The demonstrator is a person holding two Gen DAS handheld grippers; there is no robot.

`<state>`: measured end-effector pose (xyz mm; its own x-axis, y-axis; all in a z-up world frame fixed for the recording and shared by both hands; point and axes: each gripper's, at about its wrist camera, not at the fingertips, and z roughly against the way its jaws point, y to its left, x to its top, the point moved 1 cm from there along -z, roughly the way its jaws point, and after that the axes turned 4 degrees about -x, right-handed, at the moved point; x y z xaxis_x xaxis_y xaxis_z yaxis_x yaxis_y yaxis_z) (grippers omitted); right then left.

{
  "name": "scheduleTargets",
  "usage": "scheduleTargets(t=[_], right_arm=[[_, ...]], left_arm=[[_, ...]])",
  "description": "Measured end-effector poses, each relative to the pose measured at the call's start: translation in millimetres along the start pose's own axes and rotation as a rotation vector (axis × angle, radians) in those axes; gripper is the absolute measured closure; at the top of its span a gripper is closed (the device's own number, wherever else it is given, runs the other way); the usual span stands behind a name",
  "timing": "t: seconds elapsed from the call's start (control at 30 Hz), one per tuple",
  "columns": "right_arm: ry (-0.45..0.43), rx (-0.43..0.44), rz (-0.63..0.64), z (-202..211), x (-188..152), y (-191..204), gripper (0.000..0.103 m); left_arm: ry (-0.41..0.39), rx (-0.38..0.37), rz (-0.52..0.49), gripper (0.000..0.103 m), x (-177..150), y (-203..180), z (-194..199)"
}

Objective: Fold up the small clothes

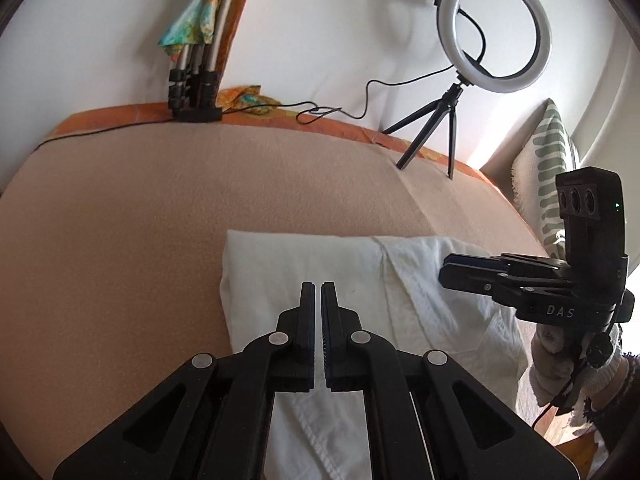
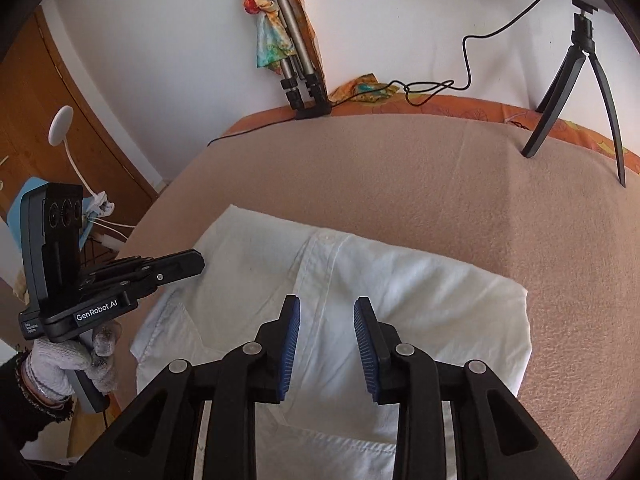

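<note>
Below, the white garment (image 2: 400, 300) lies under the released right claw (image 2: 327, 306) and the clenched, empty left claw (image 1: 318, 286).

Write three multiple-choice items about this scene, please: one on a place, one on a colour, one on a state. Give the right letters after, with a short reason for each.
1. Where does the ring light stand?
A. On the far edge of the bed, by the wall
B. On the shirt
C. On the floor

2. What colour is the shirt?
A. Blue
B. White
C. Orange

3. How do the jaws of the two grippers stand?
A. Both wide open
B. Left nearly shut, right open
C. Left open, right shut on the shirt

Answers:
1. A: its tripod legs rest on the blanket near the wall.
2. B: the folded cloth under both grippers is white.
3. B: the left gripper shows only a thin slit and holds nothing; the right gripper shows a clear gap, with the shirt seen through it.
</note>
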<state>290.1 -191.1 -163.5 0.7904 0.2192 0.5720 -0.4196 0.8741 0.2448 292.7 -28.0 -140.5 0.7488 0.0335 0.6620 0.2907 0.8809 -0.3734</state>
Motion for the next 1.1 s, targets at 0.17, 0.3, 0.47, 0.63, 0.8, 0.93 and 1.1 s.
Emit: scheduleTargets(t=[0.17, 0.3, 0.47, 0.63, 0.8, 0.93, 1.1], right_arm=[[0.0, -0.008, 0.006, -17, 24, 5, 0.069], [0.064, -0.004, -0.005, -46, 32, 1, 0.07], [0.133, 0.027, -0.05, -61, 32, -17, 0.073], [-0.027, 0.109, -0.201, 2, 26, -60, 0.066], [-0.049, 0.146, -0.397, 30, -3, -127, 0.064], [0.002, 0.255, -0.512, 19, -20, -151, 0.064], [0.05, 0.383, -0.564, -9, -19, -148, 0.064]], left_arm=[[0.053, -0.007, -0.049, 0.099, 19, -14, -32], [0.12, 0.022, 0.026, 0.099, 13, 11, -64], [0.124, -0.004, 0.078, 0.101, 7, 24, -63], [0.025, -0.014, -0.026, 0.101, 13, -1, -9], [0.033, -0.109, -0.148, 0.101, -13, -45, 18], [0.105, -0.155, -0.203, 0.101, -40, -67, 5], [0.195, -0.159, -0.196, 0.101, -62, -68, -21]])
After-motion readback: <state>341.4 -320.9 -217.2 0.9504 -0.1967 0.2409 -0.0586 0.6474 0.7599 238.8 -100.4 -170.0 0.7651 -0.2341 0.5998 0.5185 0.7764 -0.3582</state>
